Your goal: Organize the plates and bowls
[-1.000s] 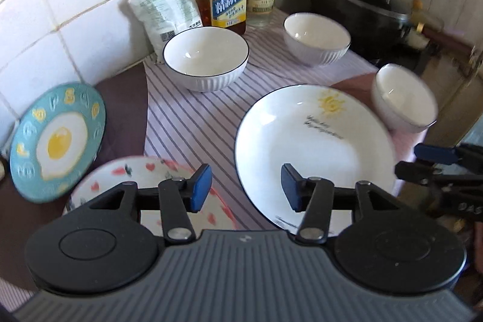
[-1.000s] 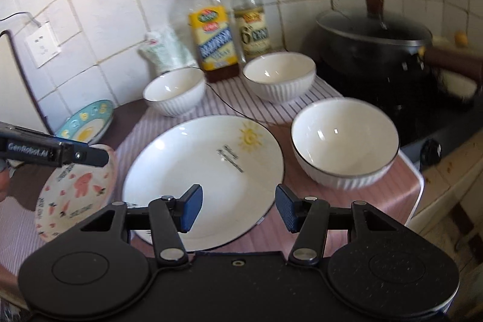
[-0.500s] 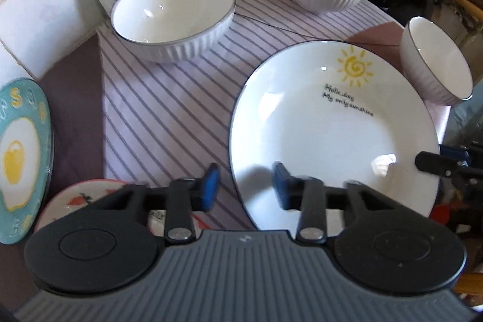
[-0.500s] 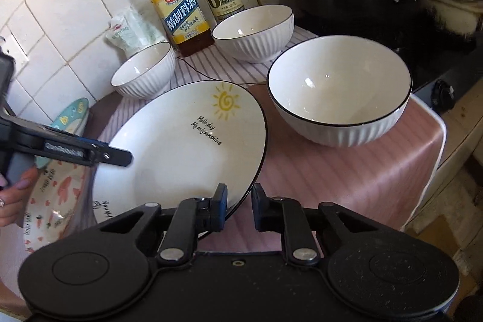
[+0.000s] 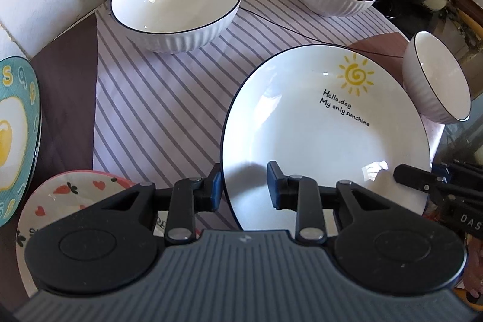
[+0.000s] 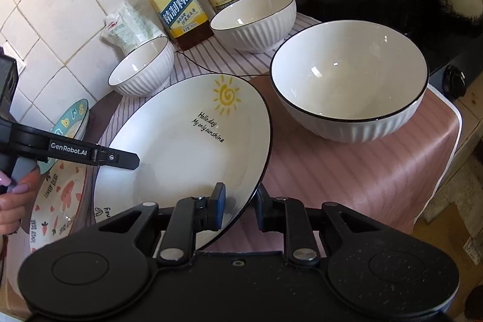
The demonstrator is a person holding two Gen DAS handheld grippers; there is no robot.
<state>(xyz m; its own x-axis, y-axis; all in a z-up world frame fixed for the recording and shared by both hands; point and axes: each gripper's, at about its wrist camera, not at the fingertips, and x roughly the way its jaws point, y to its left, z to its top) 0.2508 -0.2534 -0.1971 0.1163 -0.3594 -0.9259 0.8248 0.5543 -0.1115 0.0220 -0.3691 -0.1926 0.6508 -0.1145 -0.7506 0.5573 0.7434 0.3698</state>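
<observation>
Each hand-held gripper, left (image 5: pixel 244 186) and right (image 6: pixel 240 205), has just closed, pinching the round glossy sun plate's (image 5: pixel 326 122) rim.

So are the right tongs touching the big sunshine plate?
Touching. In the right wrist view the right tongs straddle the sunshine plate at its near rim, one pad on its white face, the other behind the edge.

White plate (image 5: pixel 317 141) (yellow sun), striped cloth (image 5: pixel 157 110)
</observation>
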